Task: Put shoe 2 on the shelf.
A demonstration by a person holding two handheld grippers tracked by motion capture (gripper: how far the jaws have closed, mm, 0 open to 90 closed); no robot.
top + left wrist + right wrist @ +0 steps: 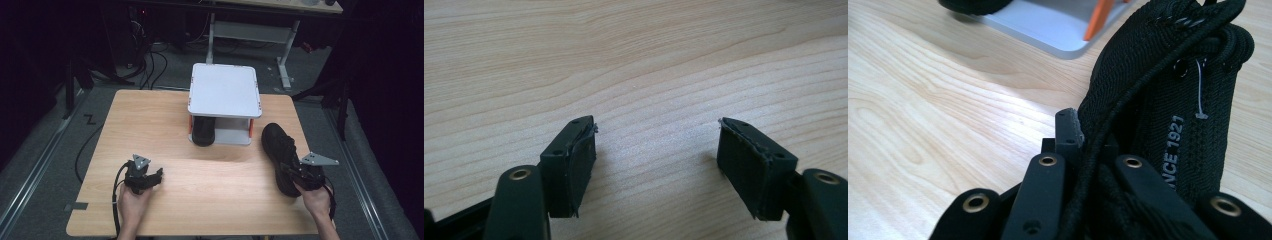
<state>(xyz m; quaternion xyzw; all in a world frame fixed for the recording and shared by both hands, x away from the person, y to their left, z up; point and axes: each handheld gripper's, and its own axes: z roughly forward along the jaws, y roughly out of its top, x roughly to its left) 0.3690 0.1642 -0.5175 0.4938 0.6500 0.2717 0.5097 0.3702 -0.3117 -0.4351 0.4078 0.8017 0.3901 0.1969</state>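
Observation:
A black knit shoe [277, 142] lies on the right side of the wooden table [200, 180], its toe pointing away. My right gripper [295, 172] is shut on the shoe's heel end; in the right gripper view the jaws [1083, 132] pinch the laces and knit upper of the shoe [1158, 100]. My left gripper [156, 175] rests near the front left of the table. Its jaws [656, 122] stand open over bare wood with nothing between them.
A white two-level rack [224, 90] with orange posts stands at the table's far middle. A second black shoe [203, 132] sits on its lower shelf, toe sticking out. The rack's corner [1048, 25] lies just beyond the held shoe. Desk legs and cables lie on the floor behind.

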